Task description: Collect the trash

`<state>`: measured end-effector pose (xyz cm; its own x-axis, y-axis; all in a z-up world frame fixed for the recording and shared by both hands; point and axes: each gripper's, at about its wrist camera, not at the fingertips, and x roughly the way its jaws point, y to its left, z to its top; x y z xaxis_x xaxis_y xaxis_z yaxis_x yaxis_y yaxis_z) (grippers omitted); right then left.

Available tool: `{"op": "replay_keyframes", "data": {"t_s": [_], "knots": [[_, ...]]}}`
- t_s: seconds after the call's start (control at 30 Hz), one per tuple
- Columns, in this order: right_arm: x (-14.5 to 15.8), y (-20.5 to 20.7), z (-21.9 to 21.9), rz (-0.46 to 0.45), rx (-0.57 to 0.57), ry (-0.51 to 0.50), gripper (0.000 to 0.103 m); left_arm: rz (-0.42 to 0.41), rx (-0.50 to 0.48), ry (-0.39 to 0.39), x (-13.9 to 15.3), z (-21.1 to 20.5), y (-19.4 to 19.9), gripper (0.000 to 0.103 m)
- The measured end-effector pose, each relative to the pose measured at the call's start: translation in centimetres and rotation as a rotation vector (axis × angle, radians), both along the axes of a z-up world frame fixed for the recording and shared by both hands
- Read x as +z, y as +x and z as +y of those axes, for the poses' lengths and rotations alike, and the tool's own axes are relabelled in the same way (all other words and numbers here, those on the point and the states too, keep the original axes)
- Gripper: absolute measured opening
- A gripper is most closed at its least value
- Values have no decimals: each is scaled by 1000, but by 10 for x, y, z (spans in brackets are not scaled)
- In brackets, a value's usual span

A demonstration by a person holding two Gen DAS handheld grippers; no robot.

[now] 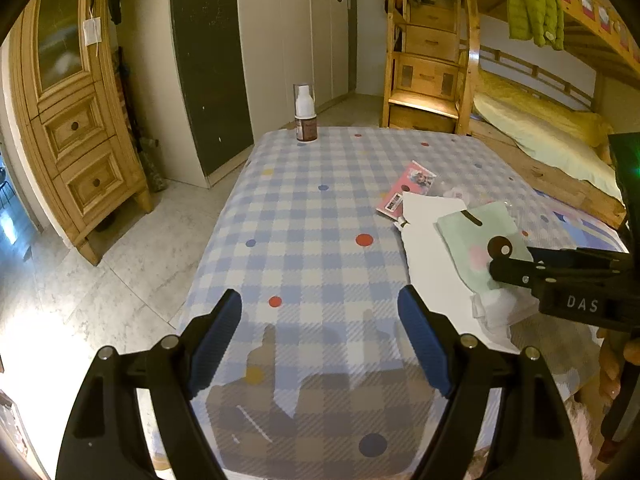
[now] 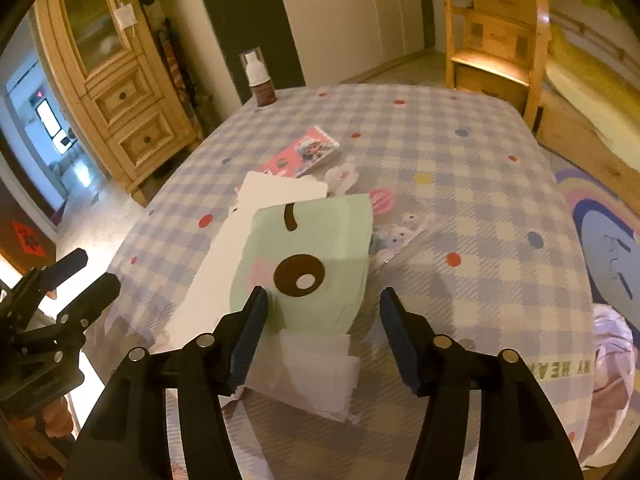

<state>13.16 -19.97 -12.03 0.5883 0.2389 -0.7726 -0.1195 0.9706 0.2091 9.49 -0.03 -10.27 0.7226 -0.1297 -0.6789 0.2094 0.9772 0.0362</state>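
Your right gripper [image 2: 322, 340] hangs released over the green bag [image 2: 316, 248] mid-table [image 2: 460, 200]; your left gripper [image 1: 320, 344] is released, empty.

Worktop [image 2: 460, 208] carries a blue-checked, dotted cloth. Lying on it: pump bottle [image 2: 260, 80] upright at the far edge, pink packet [image 2: 308, 152], white sheet [image 2: 260, 208], mint-green paper [image 2: 316, 256], crumpled tissue [image 2: 316, 372].

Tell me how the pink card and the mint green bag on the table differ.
The pink card lies farther back near the bottle; the mint green bag lies nearer, just ahead of the right tongs. The card looks smaller and flat; the bag is larger and overlaps white paper. Both rest on the checked tablecloth.
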Motion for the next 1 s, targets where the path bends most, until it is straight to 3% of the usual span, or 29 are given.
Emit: {"op": "replay_keyframes", "data": {"t_s": [0.17, 0.33, 0.5, 0.6, 0.67, 1.0], "knots": [[16, -9, 2, -29, -5, 19, 17, -2, 0, -4, 1, 1, -3, 78], [40, -21, 4, -84, 25, 70, 4, -12, 2, -10, 4, 2, -6, 78], [74, -38, 2, -184, 25, 74, 2, -24, -13, -15, 8, -5, -11, 79], [90, -50, -9, -244, -17, 8, 2, -26, -33, -20, 8, -13, -13, 91], [91, -56, -18, -257, -47, -18, 2, -18, -58, -19, 6, -23, -15, 96], [80, -80, -59, -250, -157, -29, 2, 64, -190, 9, -16, -74, -23, 96]]}}
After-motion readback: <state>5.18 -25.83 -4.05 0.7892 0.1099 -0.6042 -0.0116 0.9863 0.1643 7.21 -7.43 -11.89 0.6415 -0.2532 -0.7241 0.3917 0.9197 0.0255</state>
